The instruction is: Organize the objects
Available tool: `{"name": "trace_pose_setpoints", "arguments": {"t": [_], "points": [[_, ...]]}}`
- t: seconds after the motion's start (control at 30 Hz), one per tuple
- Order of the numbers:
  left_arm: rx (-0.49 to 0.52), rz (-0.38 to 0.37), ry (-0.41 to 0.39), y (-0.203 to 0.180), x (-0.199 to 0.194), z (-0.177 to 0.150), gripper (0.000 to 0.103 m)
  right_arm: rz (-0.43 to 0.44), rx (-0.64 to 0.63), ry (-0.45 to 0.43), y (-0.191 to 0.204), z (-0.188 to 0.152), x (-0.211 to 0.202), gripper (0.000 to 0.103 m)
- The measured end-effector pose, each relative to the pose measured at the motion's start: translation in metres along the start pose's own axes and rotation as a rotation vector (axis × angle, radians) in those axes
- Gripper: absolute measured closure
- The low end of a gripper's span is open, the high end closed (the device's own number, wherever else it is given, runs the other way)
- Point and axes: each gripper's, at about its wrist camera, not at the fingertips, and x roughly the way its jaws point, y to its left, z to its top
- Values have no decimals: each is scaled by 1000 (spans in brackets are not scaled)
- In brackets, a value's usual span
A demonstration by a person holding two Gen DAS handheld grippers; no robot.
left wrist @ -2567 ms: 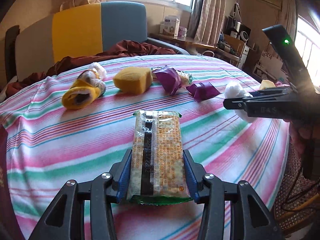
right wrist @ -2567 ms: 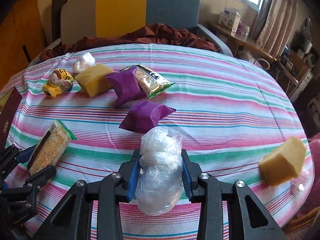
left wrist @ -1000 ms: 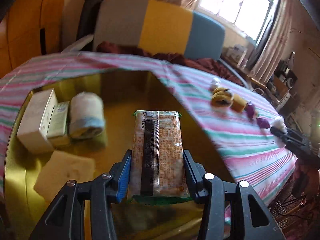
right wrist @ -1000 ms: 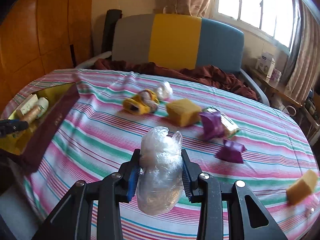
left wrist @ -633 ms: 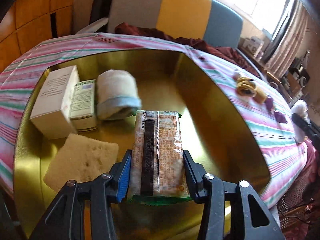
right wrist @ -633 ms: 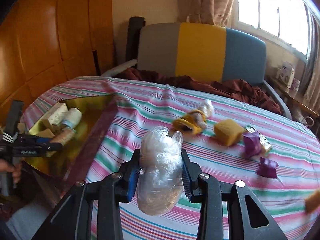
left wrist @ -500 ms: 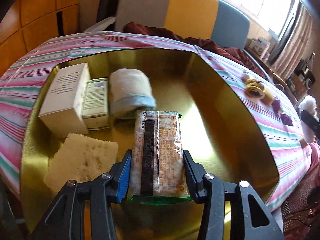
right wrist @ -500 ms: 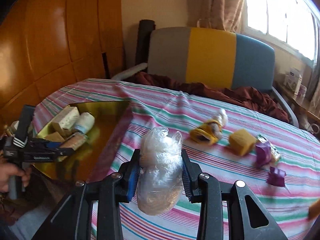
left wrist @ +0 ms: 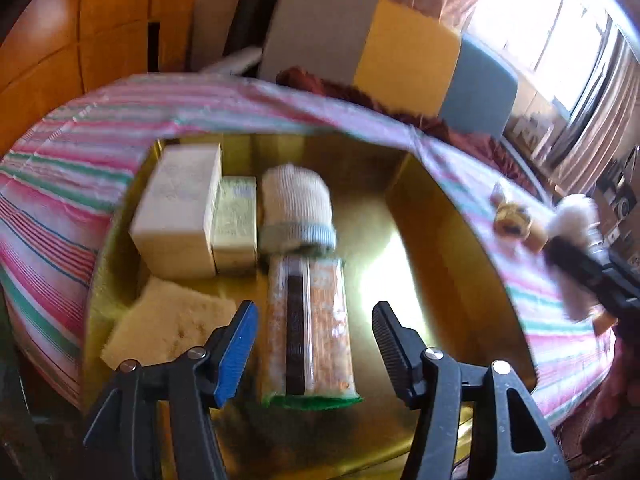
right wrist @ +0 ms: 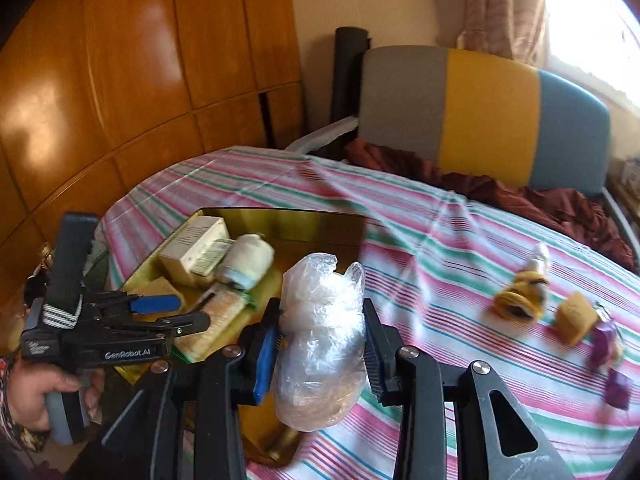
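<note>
A gold tray point(left wrist: 436, 240) lies on the striped table near its left edge. The cracker packet point(left wrist: 310, 328) rests on the tray floor, just in front of a rolled white sock point(left wrist: 296, 212). My left gripper point(left wrist: 314, 332) straddles the packet; its jaws are opening and the pads stand clear of it on both sides. From the right wrist view the left gripper point(right wrist: 180, 314) hovers over the tray point(right wrist: 280, 220). My right gripper point(right wrist: 320, 346) is shut on a crumpled clear plastic bag point(right wrist: 320, 336), held above the tray's right edge.
In the tray sit a white box point(left wrist: 178, 216), a smaller box point(left wrist: 234, 224) and a yellow sponge point(left wrist: 168, 328). Further right on the cloth lie a yellow sock roll point(right wrist: 518, 296), a sponge block point(right wrist: 574, 318) and purple wrappers point(right wrist: 604, 344). A chair point(right wrist: 492, 116) stands behind.
The left jaws have spread apart and let the cracker packet go onto the tray. The right gripper has carried the plastic bag leftward, closer to the tray.
</note>
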Motion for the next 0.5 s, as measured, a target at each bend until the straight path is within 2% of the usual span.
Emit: {"name": "trace_pose_setpoints", "arguments": {"t": [0.07,0.17,0.23,0.33,0.5], "points": [[-30,2,-77,4,-14,0,43,17,-5,32,7,6,13,65],[-90,17,-120,13,-22,0,43,42,-1,112,14,18,39,65],[-121,44,-121,18,-23,-1,43,53,2,173,18,25,59,65],[-159,38,-101,23,-19,-1,42,40,-16,245,24,32,85,65],[-164,28,-98,21,-18,-1,42,2,-47,298,31,46,119,65]]}}
